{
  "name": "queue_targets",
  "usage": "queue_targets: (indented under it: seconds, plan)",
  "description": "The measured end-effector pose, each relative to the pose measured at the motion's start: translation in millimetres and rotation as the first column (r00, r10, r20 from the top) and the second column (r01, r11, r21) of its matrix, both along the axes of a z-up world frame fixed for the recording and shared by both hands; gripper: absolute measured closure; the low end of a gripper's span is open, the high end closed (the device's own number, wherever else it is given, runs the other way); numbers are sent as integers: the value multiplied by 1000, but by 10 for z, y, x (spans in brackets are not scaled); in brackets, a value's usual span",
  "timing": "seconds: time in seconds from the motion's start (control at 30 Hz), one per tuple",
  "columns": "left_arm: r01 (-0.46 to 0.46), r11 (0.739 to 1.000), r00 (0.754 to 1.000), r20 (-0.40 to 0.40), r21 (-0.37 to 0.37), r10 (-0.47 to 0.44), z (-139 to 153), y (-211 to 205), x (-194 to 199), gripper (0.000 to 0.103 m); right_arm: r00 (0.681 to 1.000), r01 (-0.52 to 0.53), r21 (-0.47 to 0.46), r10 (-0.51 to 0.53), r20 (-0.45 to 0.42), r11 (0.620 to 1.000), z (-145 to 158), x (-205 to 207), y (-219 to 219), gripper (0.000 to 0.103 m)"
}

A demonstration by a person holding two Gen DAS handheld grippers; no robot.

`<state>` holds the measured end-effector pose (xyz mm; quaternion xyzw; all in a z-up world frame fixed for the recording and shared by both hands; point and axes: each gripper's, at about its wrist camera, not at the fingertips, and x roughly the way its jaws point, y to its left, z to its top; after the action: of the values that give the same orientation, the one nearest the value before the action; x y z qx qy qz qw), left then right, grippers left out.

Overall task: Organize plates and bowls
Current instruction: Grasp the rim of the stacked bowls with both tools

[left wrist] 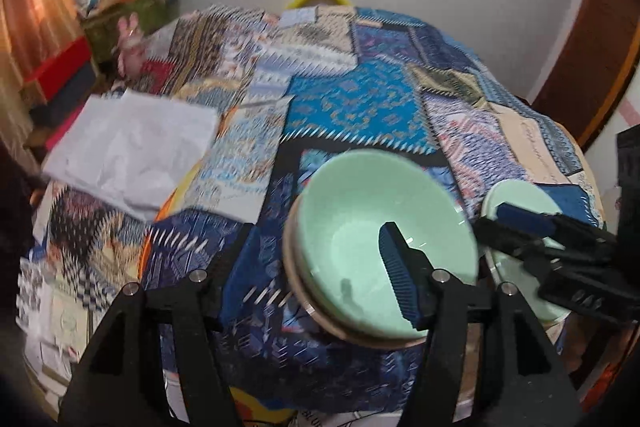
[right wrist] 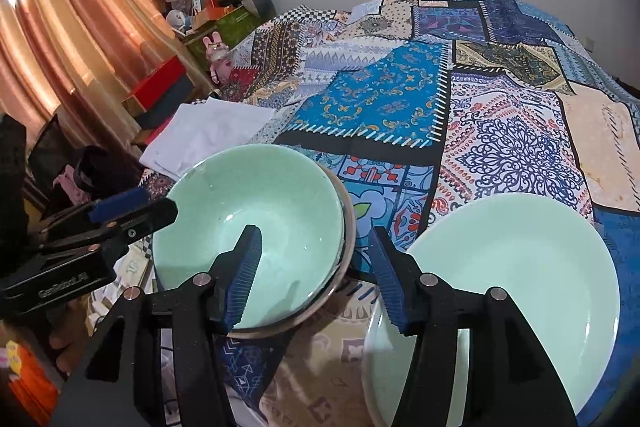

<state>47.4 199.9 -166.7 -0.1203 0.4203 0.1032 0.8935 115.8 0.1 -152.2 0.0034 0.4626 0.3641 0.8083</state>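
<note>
- Green bowl (right wrist: 256, 227) sits nested in a second bowl (right wrist: 346, 247) on the patchwork cloth (right wrist: 400, 99), near the front edge.
- Right gripper (right wrist: 316, 271) hangs jaws apart over the bowls' right rim: one pad above the bowl's inside, the other outside; nothing pinched.
- Plate (right wrist: 520, 279), pale green, lies just right of the bowls, flat on the cloth.
- Left gripper (left wrist: 316, 251) is open too, straddling the bowls' left rim, gripping nothing.
- White cloth (right wrist: 208, 135) lies folded behind the bowls, at the left.
</note>
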Motion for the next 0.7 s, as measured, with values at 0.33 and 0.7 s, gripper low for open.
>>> queue_targets:
  seconds: [0.33, 0.7]
  plan:
    - [-9, 993, 999, -52, -120, 3, -366, 105, 17, 41, 998, -6, -18, 5, -57, 1000, -155, 94, 94, 51]
    - [13, 986, 998, -57, -167, -23, -568, 127, 110, 48, 992, -25, -36, 20, -126, 999, -336, 127, 278, 54]
